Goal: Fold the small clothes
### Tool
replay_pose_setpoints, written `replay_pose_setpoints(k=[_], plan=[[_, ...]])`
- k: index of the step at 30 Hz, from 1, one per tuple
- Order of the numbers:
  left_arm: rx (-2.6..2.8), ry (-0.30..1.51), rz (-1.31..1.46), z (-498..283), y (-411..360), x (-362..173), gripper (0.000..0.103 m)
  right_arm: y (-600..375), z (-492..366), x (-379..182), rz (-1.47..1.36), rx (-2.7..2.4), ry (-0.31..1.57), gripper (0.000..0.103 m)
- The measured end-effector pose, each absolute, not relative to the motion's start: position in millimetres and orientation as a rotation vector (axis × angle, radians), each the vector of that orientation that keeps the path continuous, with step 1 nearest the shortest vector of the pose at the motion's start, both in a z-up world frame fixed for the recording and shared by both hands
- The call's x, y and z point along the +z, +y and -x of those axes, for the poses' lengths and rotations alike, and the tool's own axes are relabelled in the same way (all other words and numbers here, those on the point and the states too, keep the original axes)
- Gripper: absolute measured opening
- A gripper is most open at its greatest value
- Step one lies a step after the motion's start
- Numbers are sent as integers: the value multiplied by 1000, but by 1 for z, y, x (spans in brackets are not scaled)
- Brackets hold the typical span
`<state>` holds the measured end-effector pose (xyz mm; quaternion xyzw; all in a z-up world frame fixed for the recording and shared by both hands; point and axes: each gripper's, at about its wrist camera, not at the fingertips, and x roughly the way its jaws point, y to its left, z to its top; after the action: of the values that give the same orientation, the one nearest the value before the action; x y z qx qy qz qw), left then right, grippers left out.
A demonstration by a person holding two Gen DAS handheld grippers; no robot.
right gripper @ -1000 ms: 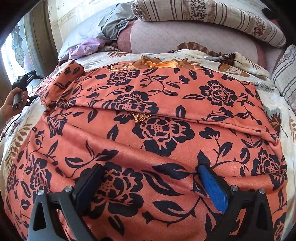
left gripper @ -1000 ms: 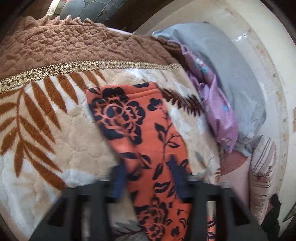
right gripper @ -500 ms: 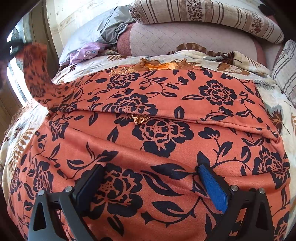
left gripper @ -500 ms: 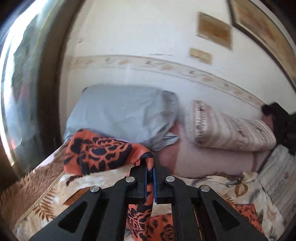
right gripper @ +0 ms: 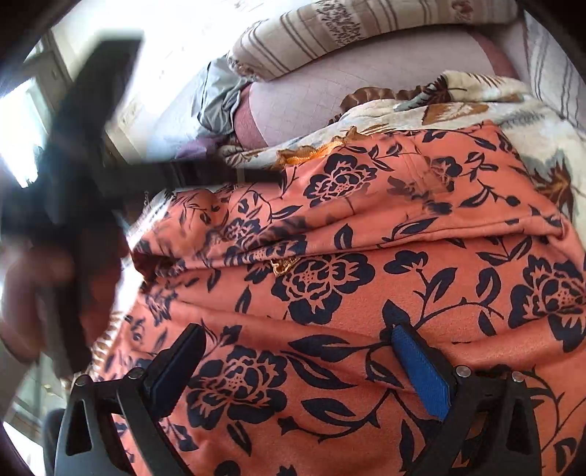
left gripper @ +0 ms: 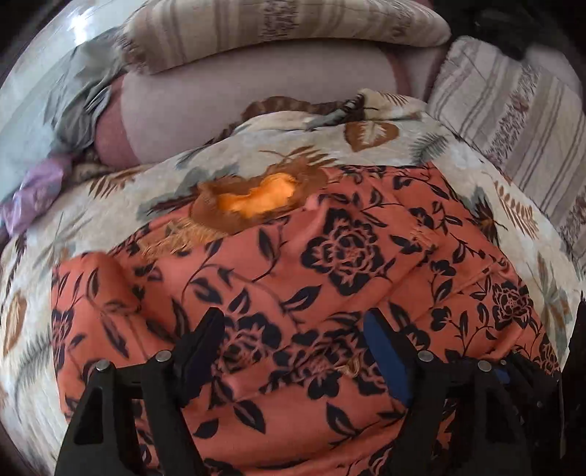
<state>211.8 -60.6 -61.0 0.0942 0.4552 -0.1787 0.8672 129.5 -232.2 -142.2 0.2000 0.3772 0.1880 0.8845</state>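
Observation:
An orange garment with dark navy flowers (left gripper: 348,256) lies spread on the bed, its frilled neckline (left gripper: 256,197) at the far side. One sleeve lies folded over the body, ending in a rumpled fold (right gripper: 219,249) at the left. My left gripper (left gripper: 293,344) hovers over the garment's near left part; its jaws are opening, with cloth below them but nothing pinched. In the right wrist view it shows as a dark blur with a hand (right gripper: 73,205) at the left. My right gripper (right gripper: 298,351) stands open over the garment (right gripper: 366,293), pads apart and off the cloth.
A cream blanket with brown leaves (left gripper: 110,205) covers the bed under the garment. Striped pillows (left gripper: 285,33) and a pink bolster (left gripper: 256,80) lie along the far side, with grey (left gripper: 73,102) and purple (left gripper: 33,186) cloth at the far left. A bright window (right gripper: 22,121) is at the left.
My left gripper shut on the sleeve at the left, lifted it, swung it across onto the garment and has let it go. My right gripper shifted and tilted a little, still open.

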Motion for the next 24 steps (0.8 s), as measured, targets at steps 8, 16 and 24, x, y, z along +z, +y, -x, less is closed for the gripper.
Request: replay_pose_setpoints(k=[8,16,24], plan=[[-126,717,8,-174,70,-17,82,-251,-128,-126,-580,380,786,101],[-15,743,272,-173,144,-72,82,-302,-217,-116,-880,180,855,99],[-25,712,397,-174,166,-62,82,-309,-272,-137,-920,-16,969,63]])
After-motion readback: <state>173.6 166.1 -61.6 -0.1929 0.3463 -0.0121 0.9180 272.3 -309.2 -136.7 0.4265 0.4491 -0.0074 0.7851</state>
